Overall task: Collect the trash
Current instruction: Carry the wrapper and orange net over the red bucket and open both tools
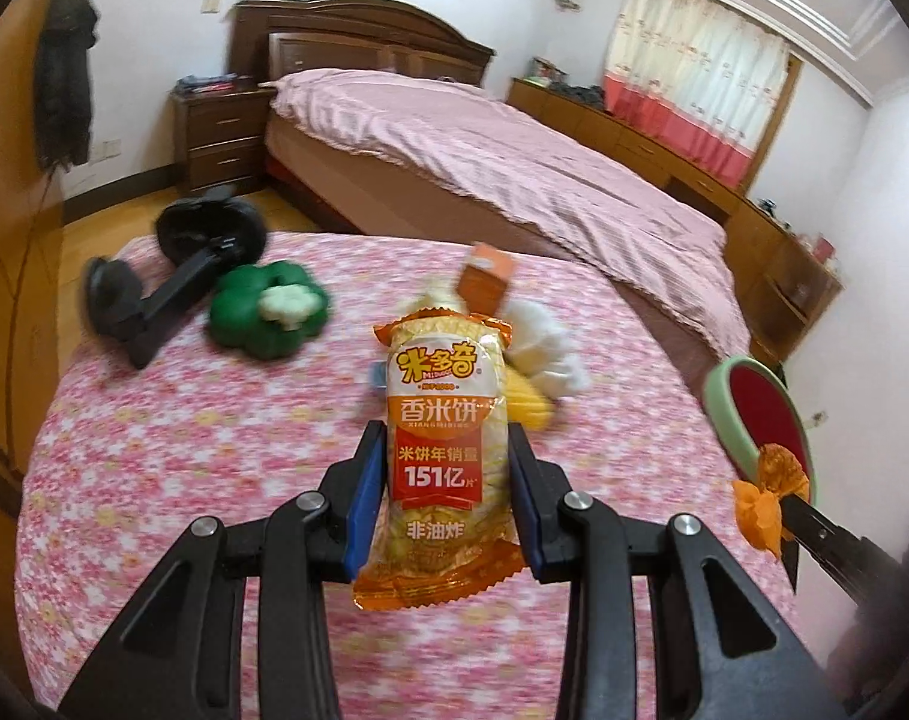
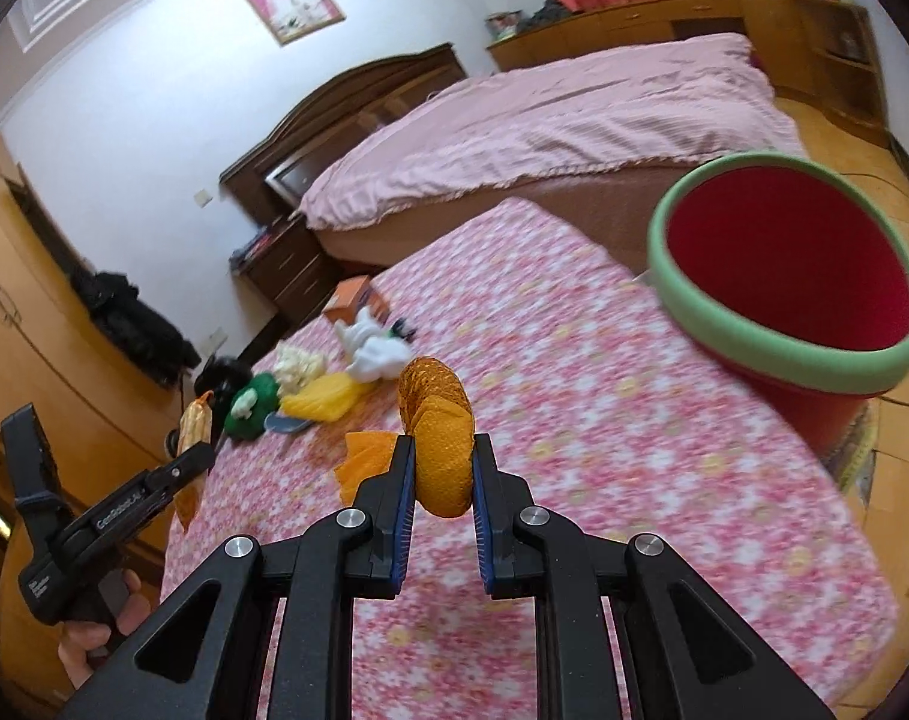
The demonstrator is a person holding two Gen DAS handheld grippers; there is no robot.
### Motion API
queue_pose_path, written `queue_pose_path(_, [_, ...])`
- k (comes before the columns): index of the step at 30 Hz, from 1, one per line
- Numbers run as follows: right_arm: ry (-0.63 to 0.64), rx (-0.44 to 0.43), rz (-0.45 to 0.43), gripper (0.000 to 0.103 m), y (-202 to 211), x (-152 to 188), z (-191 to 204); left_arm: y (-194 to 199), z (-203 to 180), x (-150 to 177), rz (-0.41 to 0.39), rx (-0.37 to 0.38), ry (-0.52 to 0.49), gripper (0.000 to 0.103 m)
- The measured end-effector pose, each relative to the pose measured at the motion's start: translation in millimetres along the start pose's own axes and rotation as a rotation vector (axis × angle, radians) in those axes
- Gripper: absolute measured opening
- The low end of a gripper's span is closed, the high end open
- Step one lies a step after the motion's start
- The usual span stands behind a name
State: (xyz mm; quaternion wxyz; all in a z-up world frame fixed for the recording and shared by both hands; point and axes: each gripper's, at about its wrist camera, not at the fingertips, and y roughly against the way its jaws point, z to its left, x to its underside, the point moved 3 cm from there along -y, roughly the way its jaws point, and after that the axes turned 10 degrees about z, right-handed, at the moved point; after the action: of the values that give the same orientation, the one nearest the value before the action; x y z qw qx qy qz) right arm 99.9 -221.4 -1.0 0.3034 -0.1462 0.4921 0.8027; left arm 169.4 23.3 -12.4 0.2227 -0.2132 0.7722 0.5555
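Note:
My left gripper [image 1: 448,450] is shut on an orange rice-cracker packet [image 1: 442,438], held upright above the pink flowered table [image 1: 214,450]. It also shows at the left of the right wrist view [image 2: 193,450]. My right gripper [image 2: 443,450] is shut on an orange mesh net [image 2: 439,438], lifted above the table; the net also shows at the right of the left wrist view [image 1: 766,498]. A red bin with a green rim [image 2: 802,276] stands at the table's right edge, just beyond and right of the right gripper, and shows in the left wrist view [image 1: 760,414].
On the table lie a green flower-shaped toy [image 1: 268,318], a black stand [image 1: 172,288], an orange box [image 1: 484,282], white crumpled tissue [image 1: 544,348] and a yellow piece [image 1: 526,408]. A bed with pink covers [image 1: 484,162] stands behind the table.

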Motion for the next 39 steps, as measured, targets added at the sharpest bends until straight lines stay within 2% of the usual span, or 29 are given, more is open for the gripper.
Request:
queue_pose_path(6, [-0.064, 0.008, -0.052, 0.017, 22.6, -7.3, -30.2, -4.5, -47.7, -4.1, 0.028, 0.067, -0.081, 0.039])
queue_pose_path(10, [-0.102, 0.055, -0.093, 0.017, 35.8, -13.6, -55.0, -15.7, -80.1, -3.8, 0.057, 0.101, -0.127, 0.039])
queue_pose_path(16, [-0.165, 0.097, -0.132, 0.017, 46.9, -23.3, -95.5, -41.6, -132.9, -6.9, 0.103, 0.145, -0.204, 0.039])
queue_pose_path(26, [-0.254, 0.149, -0.167, 0.017, 59.8, -36.1, -154.4, -83.9, -214.2, -12.2, 0.214, 0.278, -0.298, 0.039])
queue_pose_path(33, [-0.298, 0.191, -0.179, 0.017, 59.1, -41.4, -184.8, -109.4, -261.8, -7.2, 0.255, 0.301, -0.376, 0.039])
queue_pose_path(39, [-0.335, 0.194, -0.167, 0.018, 52.6, -46.2, -206.6, -129.3, -284.8, -0.1, 0.298, 0.315, -0.410, 0.039])
